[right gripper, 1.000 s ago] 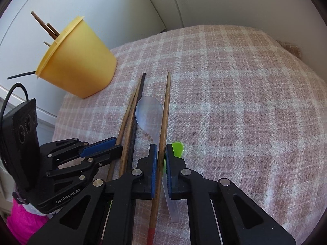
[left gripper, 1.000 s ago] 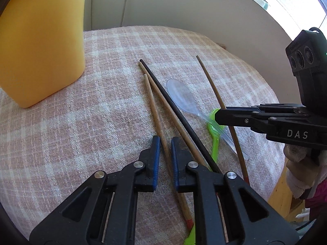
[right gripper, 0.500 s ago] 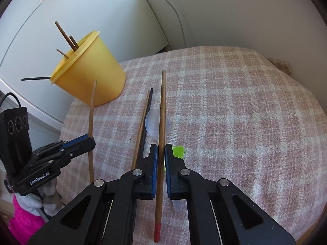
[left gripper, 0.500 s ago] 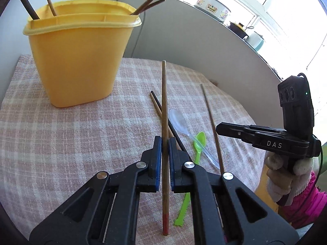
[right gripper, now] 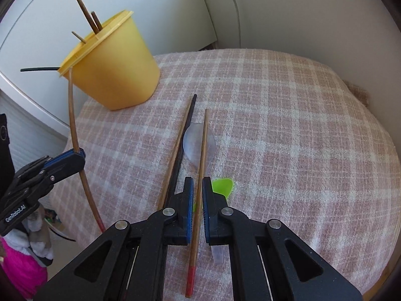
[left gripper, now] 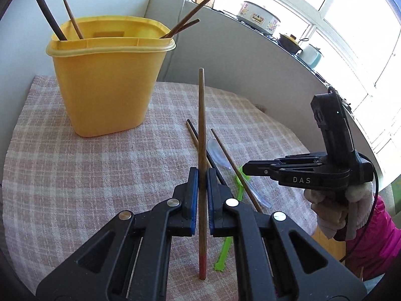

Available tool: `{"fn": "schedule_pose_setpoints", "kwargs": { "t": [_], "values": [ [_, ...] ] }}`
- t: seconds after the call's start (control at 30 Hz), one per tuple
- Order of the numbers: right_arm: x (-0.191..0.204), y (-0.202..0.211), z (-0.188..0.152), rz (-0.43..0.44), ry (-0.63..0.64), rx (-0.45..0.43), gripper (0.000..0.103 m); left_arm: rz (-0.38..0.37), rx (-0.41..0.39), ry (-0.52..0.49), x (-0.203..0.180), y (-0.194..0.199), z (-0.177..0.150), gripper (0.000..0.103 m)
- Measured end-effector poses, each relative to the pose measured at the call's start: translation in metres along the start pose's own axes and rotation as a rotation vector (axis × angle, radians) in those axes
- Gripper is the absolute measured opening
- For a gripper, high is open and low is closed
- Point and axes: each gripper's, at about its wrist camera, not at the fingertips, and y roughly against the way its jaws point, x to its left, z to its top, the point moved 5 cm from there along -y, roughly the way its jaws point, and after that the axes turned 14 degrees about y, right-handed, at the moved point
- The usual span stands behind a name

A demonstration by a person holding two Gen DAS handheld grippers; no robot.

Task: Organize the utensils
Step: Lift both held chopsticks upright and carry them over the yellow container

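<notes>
My left gripper (left gripper: 202, 173) is shut on a wooden chopstick (left gripper: 201, 130) with a red end, held off the cloth and pointing toward the yellow cup (left gripper: 107, 85). My right gripper (right gripper: 196, 183) is shut on a second red-ended wooden chopstick (right gripper: 202, 150), lifted over the clear spoon (right gripper: 198, 143). On the cloth lie a wooden chopstick (right gripper: 175, 155), a black chopstick (right gripper: 184, 135) and a green spoon (right gripper: 221, 185). Several chopsticks stand in the yellow cup (right gripper: 112, 67). The left gripper (right gripper: 77, 155) shows at the left of the right wrist view, the right gripper (left gripper: 246, 169) at the right of the left wrist view.
The pink checked cloth (right gripper: 288, 138) covers a round table against white panels. A gloved hand (left gripper: 333, 208) with a pink sleeve holds the right gripper. A counter with pots (left gripper: 258, 17) stands under the window behind.
Both grippers closed on a chopstick each and lifted them off the cloth. The left one rose and tilted up, bringing the yellow cup into its view.
</notes>
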Motion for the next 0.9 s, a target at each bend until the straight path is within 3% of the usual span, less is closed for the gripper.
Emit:
{"fn": "schedule_pose_setpoints", "kwargs": {
  "t": [0.5,0.77,0.9],
  "values": [
    [0.003,-0.035,0.010,-0.052,0.066,0.104,0.008,-0.007,0.009,0.003,0.003,-0.008,-0.001,0.005],
    [0.009,-0.036,0.011,-0.046,0.082,0.086,0.006,-0.018,-0.007,0.006,0.001,0.000,-0.002,0.005],
    [0.011,-0.018,0.009,-0.055,0.087,0.042,0.005,-0.025,-0.024,0.009,0.001,0.008,0.000,0.005]
  ]
}}
